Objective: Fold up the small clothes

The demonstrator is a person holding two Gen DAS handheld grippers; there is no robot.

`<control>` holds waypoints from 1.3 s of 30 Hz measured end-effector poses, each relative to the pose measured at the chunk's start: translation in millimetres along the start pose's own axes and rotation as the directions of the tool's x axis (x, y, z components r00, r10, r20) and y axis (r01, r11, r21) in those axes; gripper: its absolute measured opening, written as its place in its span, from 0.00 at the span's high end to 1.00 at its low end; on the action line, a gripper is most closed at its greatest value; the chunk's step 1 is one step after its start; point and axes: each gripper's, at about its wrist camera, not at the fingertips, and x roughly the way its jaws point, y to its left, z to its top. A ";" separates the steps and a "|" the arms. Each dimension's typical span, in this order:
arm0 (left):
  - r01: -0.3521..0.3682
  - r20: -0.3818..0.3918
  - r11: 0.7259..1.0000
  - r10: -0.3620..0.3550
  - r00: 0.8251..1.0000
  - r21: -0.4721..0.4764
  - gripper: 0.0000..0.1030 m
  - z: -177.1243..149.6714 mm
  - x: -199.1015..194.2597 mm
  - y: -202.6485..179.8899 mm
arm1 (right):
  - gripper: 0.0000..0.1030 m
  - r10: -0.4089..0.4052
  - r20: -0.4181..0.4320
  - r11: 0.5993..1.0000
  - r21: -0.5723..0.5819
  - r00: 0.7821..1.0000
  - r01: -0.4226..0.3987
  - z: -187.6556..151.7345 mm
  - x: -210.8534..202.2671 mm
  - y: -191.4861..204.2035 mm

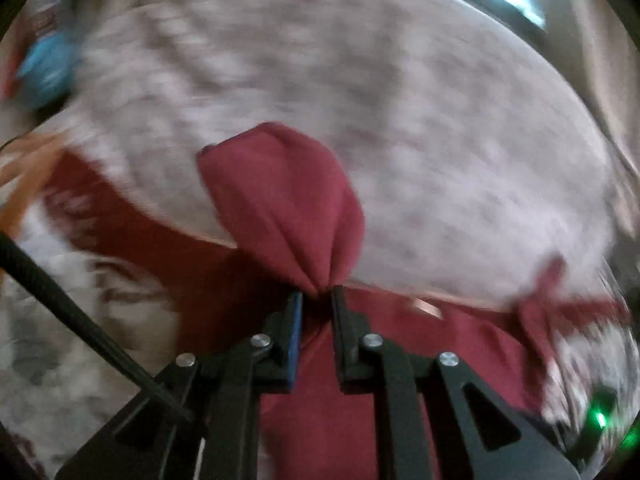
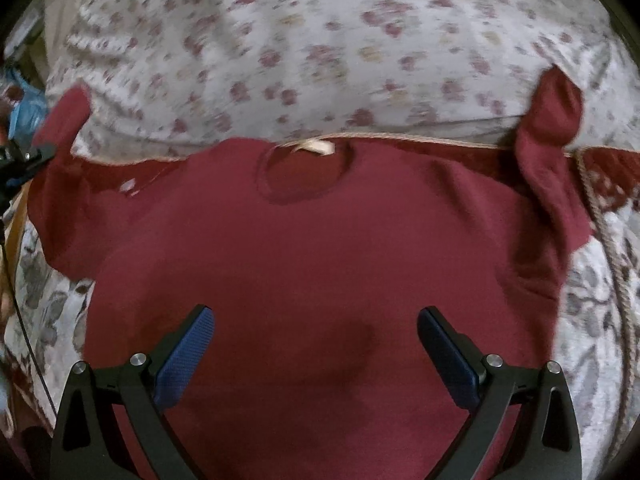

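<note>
Floral bedding [image 2: 320, 40] is covering the bed and serving as the work surface; a darker patterned spread [image 2: 592, 320] is lying under the near part; the left wrist view is heavily blurred, so details at its edges are not readable.

Dark red T-shirt [image 2: 304, 248] is lying flat on the bed, neck opening [image 2: 304, 172] pointing away from the right tool, body running toward the camera; long axis is running from collar to hem, straight along the right tool's line of sight.

Left tool [image 1: 318, 294] is clenching a bunch of red cloth, the left sleeve [image 1: 280, 196], which is standing up in a puffed fold above the pinch; jaws are nearly together with the fabric gathered between them. From the right wrist view the left tool [image 2: 24, 160] is only partly showing at the left edge beside that sleeve.

Right tool [image 2: 316, 324] is hovering released over the shirt's middle, jaws spread wide, nothing between the pads [image 2: 188, 356]; tool is tilting steeply down toward the cloth.

Right sleeve [image 2: 552, 128] is sticking up and away at the far right, well apart from the right tool, lying to its upper right.

Judgement: sleeve folding is just starting; left hand is nearer its sleeve and is likely carrying it inward across the chest; right hand would need to reach outward.
</note>
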 end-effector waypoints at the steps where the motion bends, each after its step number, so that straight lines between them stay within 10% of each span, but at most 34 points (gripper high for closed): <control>1: 0.030 -0.016 0.999 -0.029 0.999 0.027 0.87 -5.3 3.0 -17.8 | 0.00 -0.006 0.005 1.000 0.009 1.000 0.006 0.5 -2.9 -5.3; 4: 0.115 -0.100 0.988 -0.105 0.989 0.106 0.73 -31.2 27.2 -69.1 | 0.00 -0.048 0.021 0.997 0.056 0.999 0.047 2.5 -14.4 -31.5; 6: 0.171 -0.198 0.978 -0.145 0.969 0.119 0.41 -50.2 42.7 -83.7 | 0.00 -0.062 0.025 0.995 0.076 0.998 0.060 2.6 -19.0 -44.9; 10: 0.210 -0.266 0.974 -0.181 0.947 0.087 0.33 -62.8 23.8 -65.4 | 0.00 -0.085 0.022 0.991 0.103 0.996 0.082 0.9 -23.8 -68.2; 15: -0.014 -0.186 0.998 0.026 0.982 0.066 0.21 -72.6 -11.4 -2.1 | 0.00 -0.066 0.038 0.992 0.106 0.997 0.062 7.2 -23.6 -76.3; 18: -0.185 -0.201 0.980 0.195 0.960 0.071 0.21 -91.9 2.9 33.9 | 0.00 -0.034 0.057 0.996 0.088 0.998 0.029 21.1 -18.5 -71.2; 22: -0.205 -0.277 0.979 0.196 0.941 -0.004 0.21 -93.9 24.9 62.3 | 0.03 -0.068 0.098 0.997 0.042 0.993 0.064 44.9 -4.8 -62.7; 25: -0.243 -0.276 0.970 0.231 0.933 -0.011 0.21 -89.5 32.0 67.6 | 0.19 -0.129 0.057 0.992 0.001 0.990 0.129 63.9 28.2 -64.3; 27: -0.241 -0.283 0.970 0.226 0.932 -0.018 0.21 -89.4 33.2 68.6 | 0.60 -0.128 0.002 0.991 -0.026 0.992 0.128 71.9 55.5 -68.3; 30: -0.241 -0.284 0.970 0.229 0.931 -0.009 0.21 -89.8 31.7 68.8 | 0.96 -0.089 0.011 0.996 -0.029 0.996 0.089 78.2 62.0 -72.4; 39: -0.275 -0.238 0.961 0.263 0.935 -0.020 0.21 -82.7 17.9 68.4 | 0.96 -0.165 0.106 0.986 0.026 0.981 0.163 84.5 19.4 -108.9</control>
